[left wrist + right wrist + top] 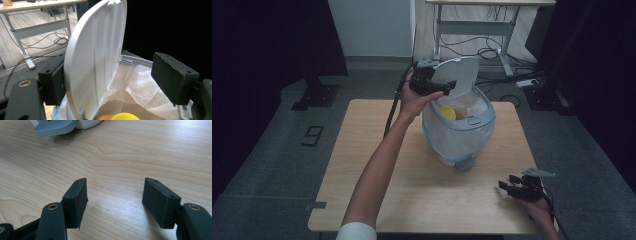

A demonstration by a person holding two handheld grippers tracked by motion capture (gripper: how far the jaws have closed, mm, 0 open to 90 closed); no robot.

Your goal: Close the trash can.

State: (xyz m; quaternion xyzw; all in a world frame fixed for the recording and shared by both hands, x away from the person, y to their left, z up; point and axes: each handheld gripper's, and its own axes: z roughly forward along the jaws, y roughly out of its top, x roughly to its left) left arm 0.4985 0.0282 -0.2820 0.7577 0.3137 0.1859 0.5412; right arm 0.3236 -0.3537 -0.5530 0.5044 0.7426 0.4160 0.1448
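White plastic bin lid [96, 55] stands raised between my left gripper [110, 75] jaws, one pad touching; yellow round container [447, 112] inside; right gripper [115, 197] open on wooden table [140, 152].

I stand at a small light-wood worktop [362, 200] on a grey carpeted floor [272, 165]. Black curtains [257, 40] hang dark on both sides. Ahead of me, a pale wall panel [372, 25] stands next to a white-framed desk [482, 25], with loose black cables [472, 50] and a power strip [527, 83] lying beneath it. The light is dim.
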